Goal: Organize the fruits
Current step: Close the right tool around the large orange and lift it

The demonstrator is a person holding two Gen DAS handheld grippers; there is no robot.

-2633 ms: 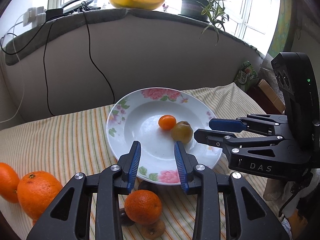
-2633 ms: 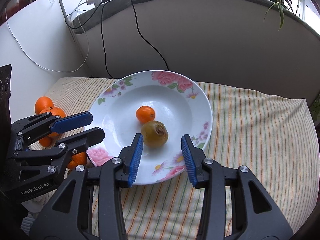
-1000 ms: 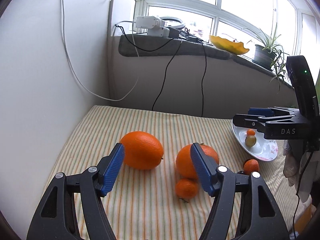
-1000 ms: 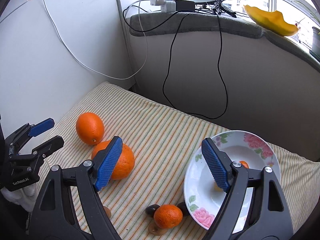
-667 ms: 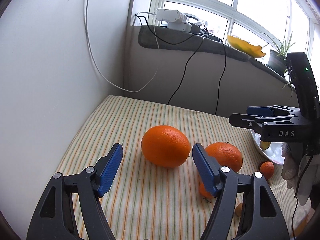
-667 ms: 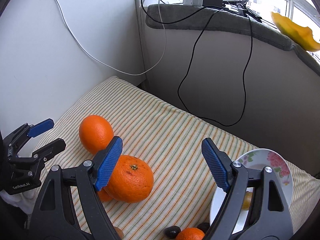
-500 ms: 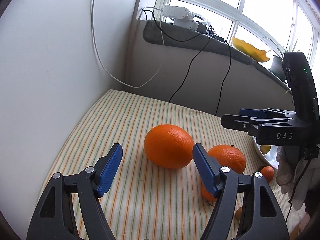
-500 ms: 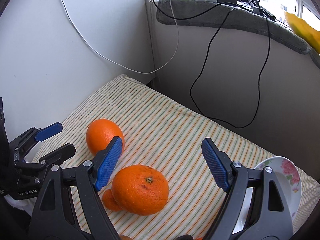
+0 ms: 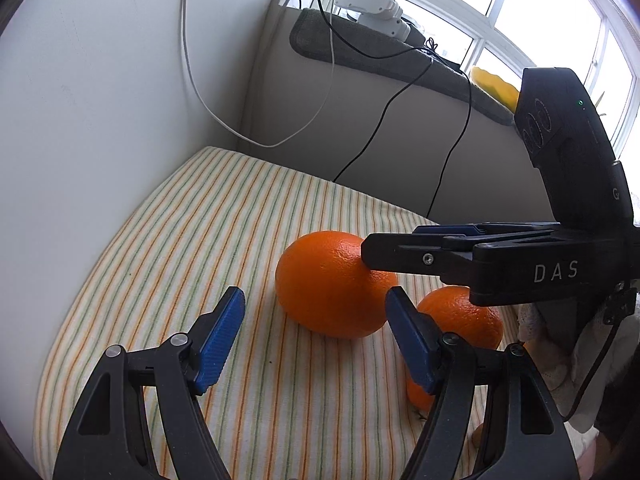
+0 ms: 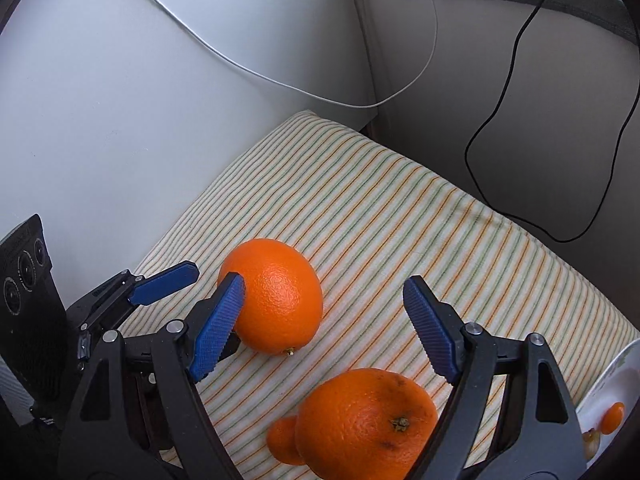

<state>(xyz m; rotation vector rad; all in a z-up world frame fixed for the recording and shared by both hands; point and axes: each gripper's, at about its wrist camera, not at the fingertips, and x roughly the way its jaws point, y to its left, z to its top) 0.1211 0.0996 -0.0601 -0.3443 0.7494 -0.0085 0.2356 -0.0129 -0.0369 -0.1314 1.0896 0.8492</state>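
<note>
Two oranges lay on the striped cloth (image 9: 208,240) when you brought both claws in. Your left gripper (image 9: 316,334) was spread wide and held nothing; the large orange (image 9: 334,284) sat just ahead of it at about 12 o'clock, nearer the right-hand pad than the other, apart from both. Your right gripper (image 10: 324,322) was equally wide and empty-handed; in its own view that same large orange (image 10: 276,294) lay at about 11 o'clock, up against the blue pad of its left finger, though real contact could not be made out. The second orange (image 10: 366,420) sat low between its fingers at 6 o'clock, with a small mandarin (image 10: 282,440) tucked against it at 7 o'clock. At 4 o'clock the rim of the floral plate (image 10: 616,368) showed, a small mandarin-sized fruit on it.

Half a second before, your right gripper had been framing the second orange; it had since moved forward toward the large one. Both claws were as wide as before.
</note>
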